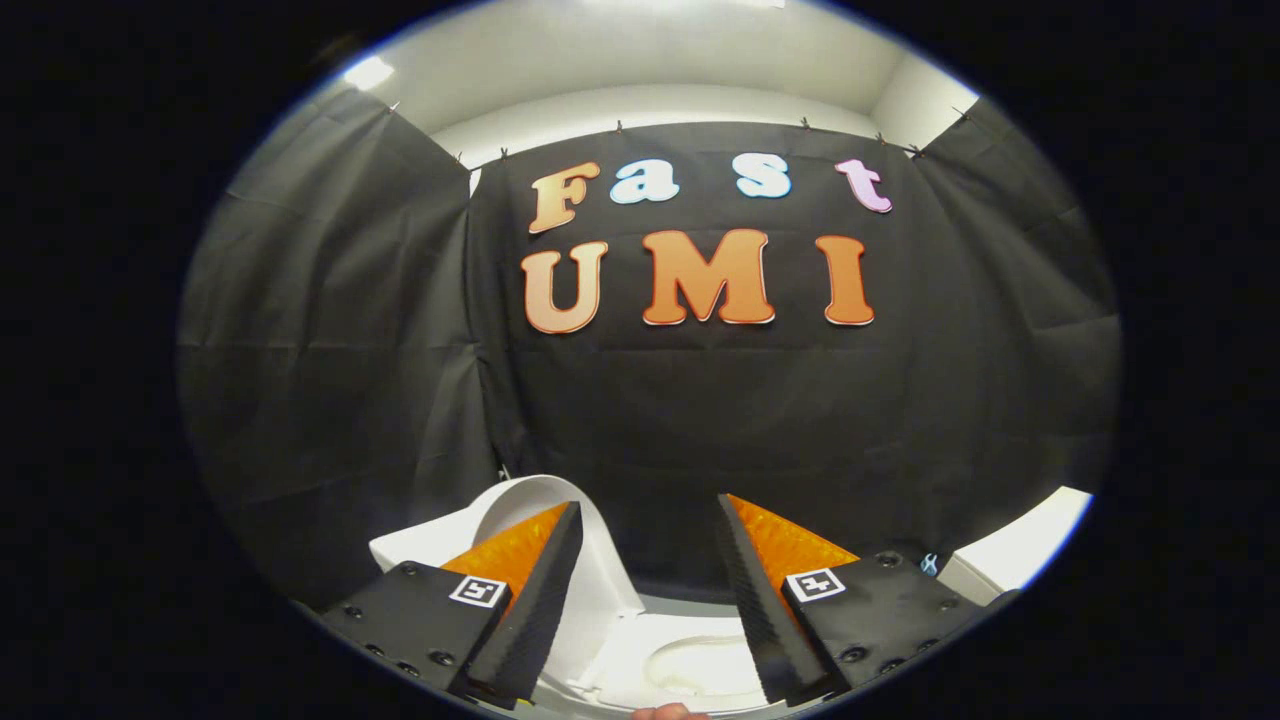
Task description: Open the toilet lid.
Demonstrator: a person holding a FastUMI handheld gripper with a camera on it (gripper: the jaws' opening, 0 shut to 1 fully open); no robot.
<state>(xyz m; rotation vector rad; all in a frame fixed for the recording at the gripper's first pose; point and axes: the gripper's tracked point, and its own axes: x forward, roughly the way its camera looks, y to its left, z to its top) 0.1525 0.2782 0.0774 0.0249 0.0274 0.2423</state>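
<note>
We see the tool (648, 510) released, its two fingers spread wide and touching nothing, pointed toward the black cloth wall (700, 420) at the far side. The white toilet lid (600, 560) stands raised behind the left finger, leaning back toward the cloth. Below and between the fingers lies the open toilet seat (690, 660), very near us.

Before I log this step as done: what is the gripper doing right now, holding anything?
Gripper: open, fingers spread apart, holding nothing. The raised toilet lid stands behind the left finger; the bowl lies below between the fingers.
</note>
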